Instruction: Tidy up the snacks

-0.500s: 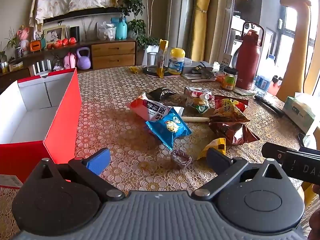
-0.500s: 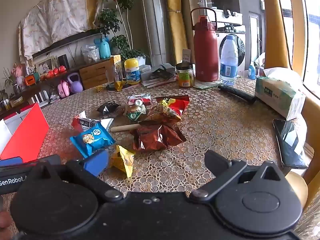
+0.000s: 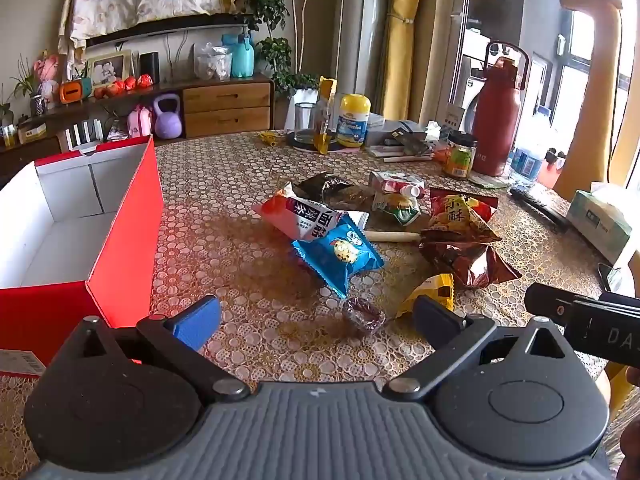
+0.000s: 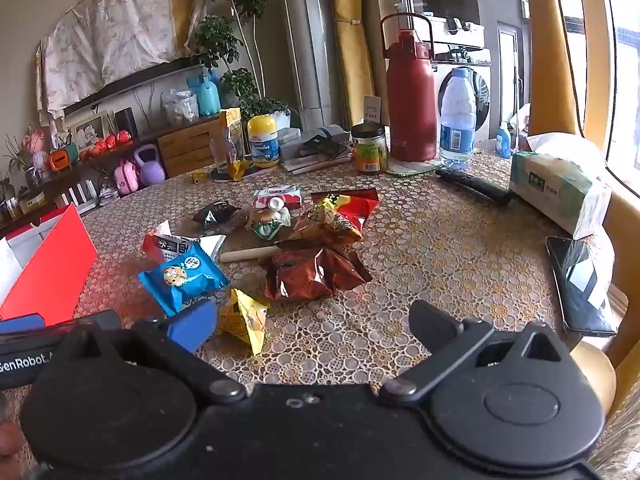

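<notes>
Several snack packets lie mid-table: a blue cookie pack, a red-and-white pack, a brown foil bag, a red chip bag, a small yellow packet and a small clear-wrapped sweet. An open red box with a white inside stands at the left. My left gripper is open and empty, just short of the sweet. My right gripper is open and empty, near the yellow packet.
At the table's back stand a red flask, a water bottle, a jar, a yellow-capped bottle and a glass. A tissue pack and a phone lie at the right edge.
Both grippers have barely moved; the scene looks the same.
</notes>
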`<state>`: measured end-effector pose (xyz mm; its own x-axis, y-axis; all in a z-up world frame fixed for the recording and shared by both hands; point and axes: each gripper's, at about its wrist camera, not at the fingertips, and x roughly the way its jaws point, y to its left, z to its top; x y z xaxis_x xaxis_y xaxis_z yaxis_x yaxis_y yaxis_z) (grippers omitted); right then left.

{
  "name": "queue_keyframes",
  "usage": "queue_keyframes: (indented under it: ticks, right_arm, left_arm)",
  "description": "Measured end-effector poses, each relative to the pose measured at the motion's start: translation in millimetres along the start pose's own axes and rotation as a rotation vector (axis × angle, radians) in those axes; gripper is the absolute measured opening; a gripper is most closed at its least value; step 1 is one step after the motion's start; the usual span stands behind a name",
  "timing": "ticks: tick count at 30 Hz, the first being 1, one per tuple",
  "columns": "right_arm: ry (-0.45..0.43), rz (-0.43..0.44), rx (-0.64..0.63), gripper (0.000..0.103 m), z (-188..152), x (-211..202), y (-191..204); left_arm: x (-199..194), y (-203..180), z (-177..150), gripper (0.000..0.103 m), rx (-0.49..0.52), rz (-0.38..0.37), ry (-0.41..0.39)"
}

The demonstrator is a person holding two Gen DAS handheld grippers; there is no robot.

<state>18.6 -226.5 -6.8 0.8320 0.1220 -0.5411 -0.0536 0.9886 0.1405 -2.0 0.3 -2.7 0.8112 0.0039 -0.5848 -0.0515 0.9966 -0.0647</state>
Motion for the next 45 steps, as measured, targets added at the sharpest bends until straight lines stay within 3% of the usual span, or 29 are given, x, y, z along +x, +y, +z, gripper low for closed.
queue_keyframes:
  ticks: [45]
  right_arm:
    - [0.021, -0.008, 0.008, 0.103, -6.1, 9.3, -4.9]
  left_arm:
    - [14.0, 1.0, -7.6, 0.103, 0.012, 0.008, 0.029]
